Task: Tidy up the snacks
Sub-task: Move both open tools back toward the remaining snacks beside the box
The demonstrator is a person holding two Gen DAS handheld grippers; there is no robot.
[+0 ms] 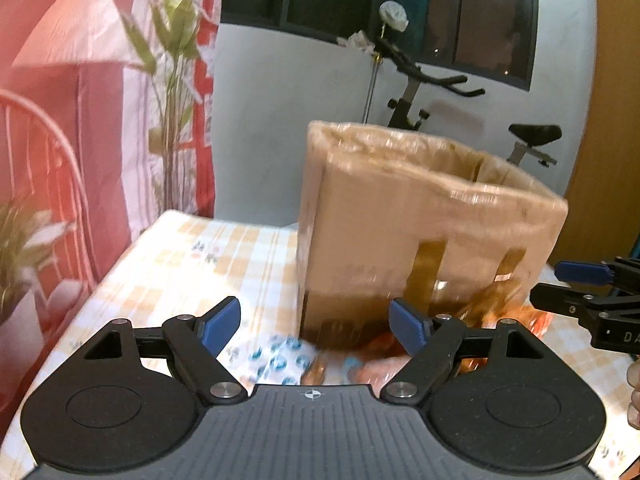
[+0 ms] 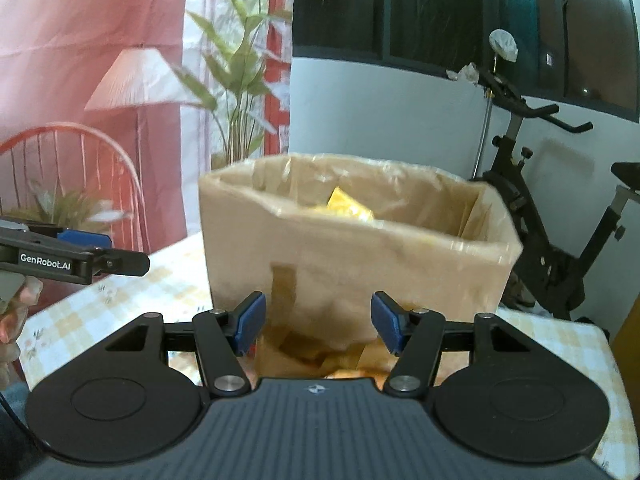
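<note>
- Well, cardboard box (image 2: 352,248) stood center frame on checked tablecloth (image 1: 192,264); yellow packet (image 2: 350,204) inside.
- Snack packets (image 1: 280,360) lay at box's foot, blurry.
- L gripper (image 1: 316,326) wide, empty.
- R gripper (image 2: 318,322) narrower, empty.

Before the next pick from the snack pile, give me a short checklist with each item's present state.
1. Left tongs open and empty: ok.
2. Right tongs empty: ok, nothing between the pads.
3. Cardboard box upright on the table, top open: ok.
4. Snack packets lying in front of the box, below the left tongs: ok.
5. Room left in the box: cannot tell; only a yellow packet shows inside.
6. Which packet is the target: cannot tell, the pile is blurred.
</note>
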